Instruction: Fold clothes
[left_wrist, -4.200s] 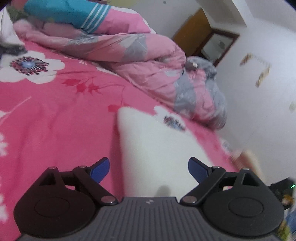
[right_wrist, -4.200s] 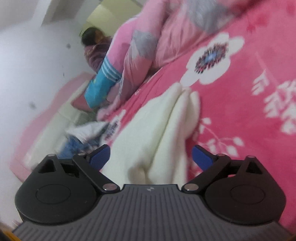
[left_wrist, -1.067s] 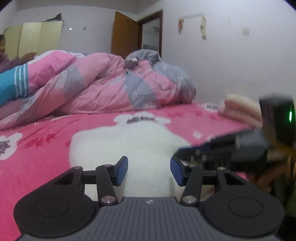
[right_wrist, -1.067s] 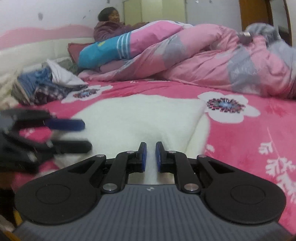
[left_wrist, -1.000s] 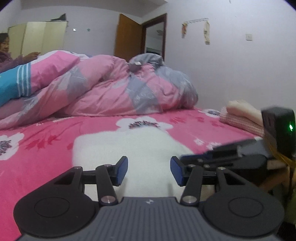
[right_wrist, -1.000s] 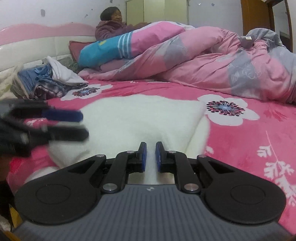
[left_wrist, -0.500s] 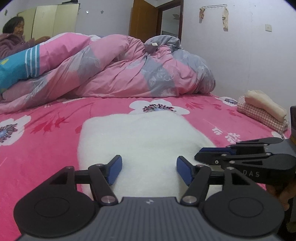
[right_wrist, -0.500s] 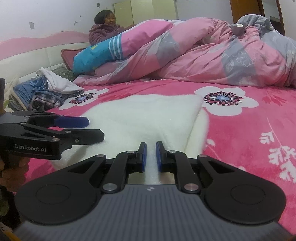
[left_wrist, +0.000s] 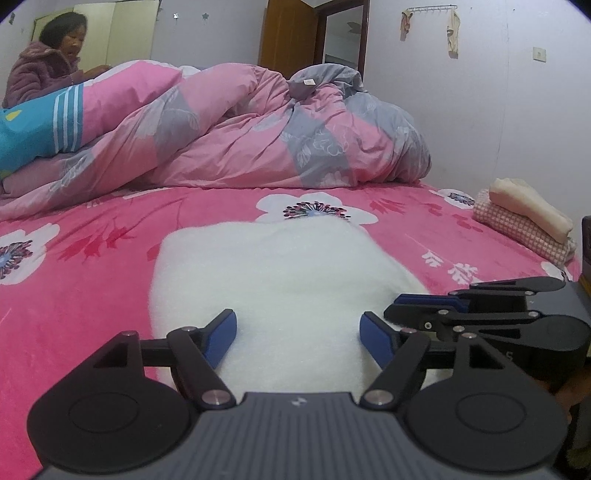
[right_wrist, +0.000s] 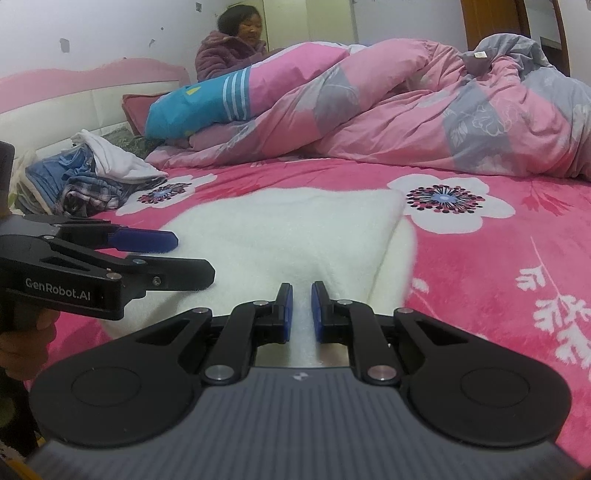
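Black grippers w/ blue pads, silver screws, "GenRobot.AI" lettering.

Soft even light, sharp, edges perhaps bowed.

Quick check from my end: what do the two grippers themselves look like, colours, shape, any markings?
Both match: the left gripper and right gripper have matte black linkage arms with silver pivot pins, blue pads on the fingers, round black discs either side and a ribbed grey body. White "GenRobot.AI" lettering runs along the left one's side.
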